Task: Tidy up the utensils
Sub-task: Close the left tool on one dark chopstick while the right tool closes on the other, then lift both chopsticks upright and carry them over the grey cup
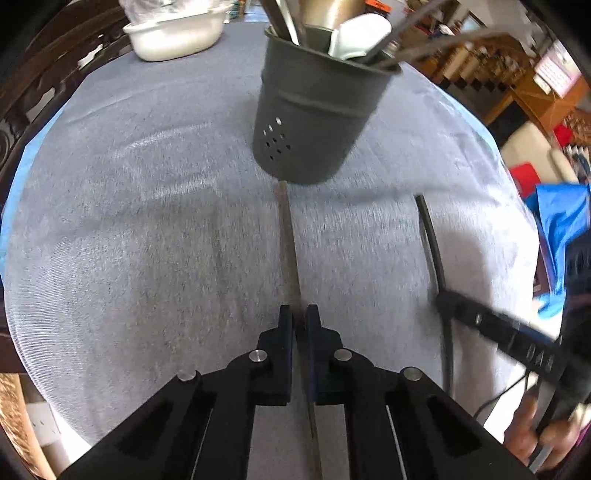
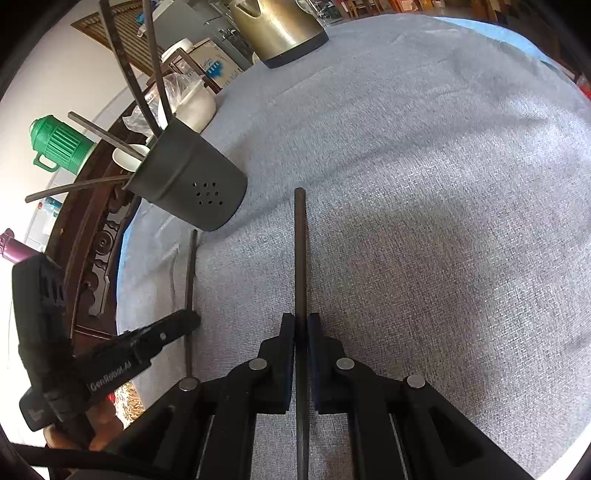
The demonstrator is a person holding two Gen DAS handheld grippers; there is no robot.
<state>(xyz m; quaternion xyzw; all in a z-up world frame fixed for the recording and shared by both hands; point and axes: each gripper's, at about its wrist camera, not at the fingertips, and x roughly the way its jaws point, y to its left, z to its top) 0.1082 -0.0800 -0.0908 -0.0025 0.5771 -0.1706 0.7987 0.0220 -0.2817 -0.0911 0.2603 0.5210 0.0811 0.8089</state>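
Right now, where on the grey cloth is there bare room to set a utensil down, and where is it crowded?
The grey cloth is bare from the right gripper across to the gold kettle, and between the left gripper and the white bowl. It is crowded around the dark utensil holder and between the two grippers, each shut on a thin stick.

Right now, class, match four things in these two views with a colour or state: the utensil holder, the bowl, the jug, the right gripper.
Column one:
1 utensil holder
2 bowl
3 jug
4 right gripper

Column two:
a green
b white
c shut on a dark stick
d dark grey with small holes

Pairs: 1-d, 2-b, 3-a, 4-c
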